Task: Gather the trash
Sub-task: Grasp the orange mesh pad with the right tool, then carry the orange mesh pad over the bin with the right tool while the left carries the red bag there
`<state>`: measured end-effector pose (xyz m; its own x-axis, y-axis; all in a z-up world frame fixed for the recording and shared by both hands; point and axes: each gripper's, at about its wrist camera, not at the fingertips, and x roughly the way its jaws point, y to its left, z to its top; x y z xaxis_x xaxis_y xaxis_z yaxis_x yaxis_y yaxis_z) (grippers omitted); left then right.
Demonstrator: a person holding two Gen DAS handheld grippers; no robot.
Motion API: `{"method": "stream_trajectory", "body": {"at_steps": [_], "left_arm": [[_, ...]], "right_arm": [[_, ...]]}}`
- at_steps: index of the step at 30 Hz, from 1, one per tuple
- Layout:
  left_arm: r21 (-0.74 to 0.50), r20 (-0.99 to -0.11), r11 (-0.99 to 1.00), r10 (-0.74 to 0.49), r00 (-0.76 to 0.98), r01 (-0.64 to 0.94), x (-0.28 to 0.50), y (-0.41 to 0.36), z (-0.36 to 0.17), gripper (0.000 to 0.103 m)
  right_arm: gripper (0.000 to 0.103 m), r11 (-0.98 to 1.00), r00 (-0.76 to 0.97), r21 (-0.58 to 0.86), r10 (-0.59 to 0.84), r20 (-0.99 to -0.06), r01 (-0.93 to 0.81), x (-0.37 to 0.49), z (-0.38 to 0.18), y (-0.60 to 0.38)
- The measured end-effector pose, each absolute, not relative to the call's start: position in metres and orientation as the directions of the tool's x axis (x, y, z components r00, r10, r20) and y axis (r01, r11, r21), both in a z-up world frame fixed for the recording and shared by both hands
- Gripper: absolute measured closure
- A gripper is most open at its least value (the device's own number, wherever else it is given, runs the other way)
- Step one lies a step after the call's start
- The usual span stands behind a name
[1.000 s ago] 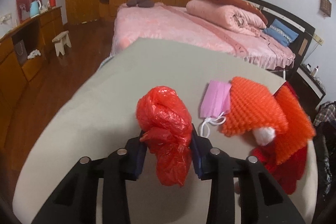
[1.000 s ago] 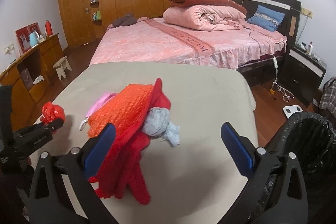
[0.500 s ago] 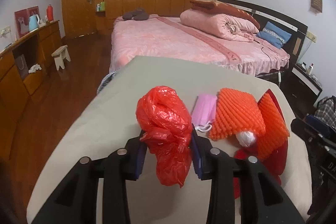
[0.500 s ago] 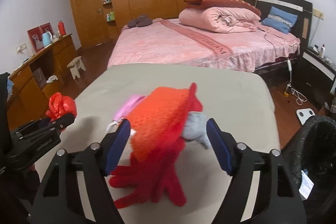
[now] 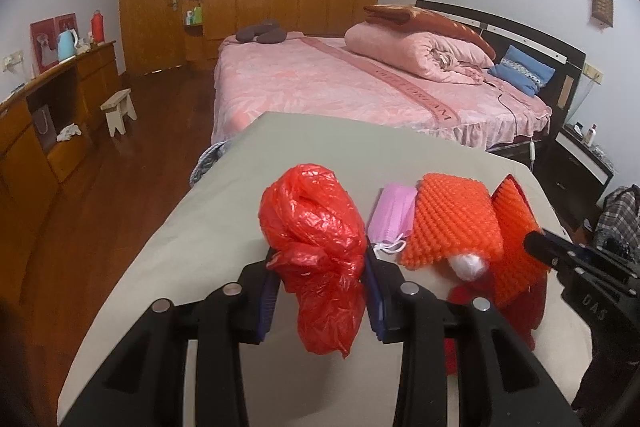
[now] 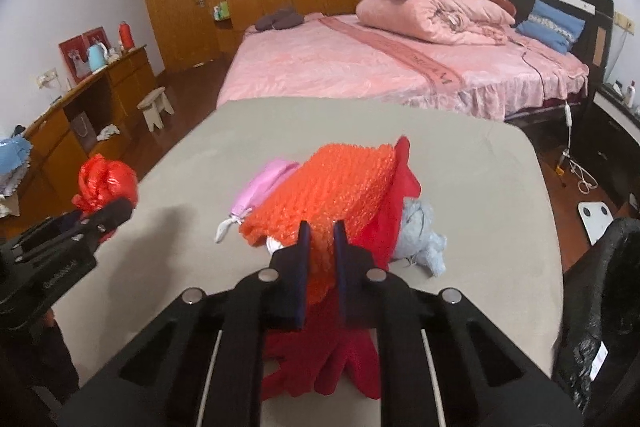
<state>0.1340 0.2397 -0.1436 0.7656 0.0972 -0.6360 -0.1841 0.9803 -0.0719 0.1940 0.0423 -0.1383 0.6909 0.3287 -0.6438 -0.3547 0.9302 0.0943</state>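
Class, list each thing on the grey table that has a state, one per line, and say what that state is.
Left claw: shut on crumpled red plastic bag, lifted.
Right claw: has just closed on orange bubble-wrap sheet.
Pink face mask: lying flat, partly under the sheet.
Pale blue crumpled cloth: lying loose.
Black bin bag: open.

Black bin bag [image 6: 600, 307] cut off at right edge; red cloth [image 6: 320, 359] partly hidden behind jaws.
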Motion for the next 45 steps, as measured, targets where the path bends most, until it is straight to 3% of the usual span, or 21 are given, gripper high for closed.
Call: {"method": "stream_trajectory", "body": {"at_steps": [10,24,45], "left_arm": [[-0.084,-0.604,0.987,0.059,0.795,-0.137,0.126,0.224,-0.122,0.066],[-0.103,-0.560,0.994,-0.040,0.828,-0.022,0.113,0.158,-0.086,0.066],[-0.130,-0.519,0.952,-0.302,0.799,0.276,0.116,0.003,-0.079,0.066]], "right_arm": [[0.092,0.911,0.720,0.136,0.394,-0.571,-0.390,0.172,-0.095,0.020],[0.092,0.924,0.779,0.159,0.378,-0.501,-0.347,0.133,-0.055,-0.040],[0.092,0.990,0.864,0.118,0.123,-0.489,-0.074,0.086,-0.058,-0.188]]}}
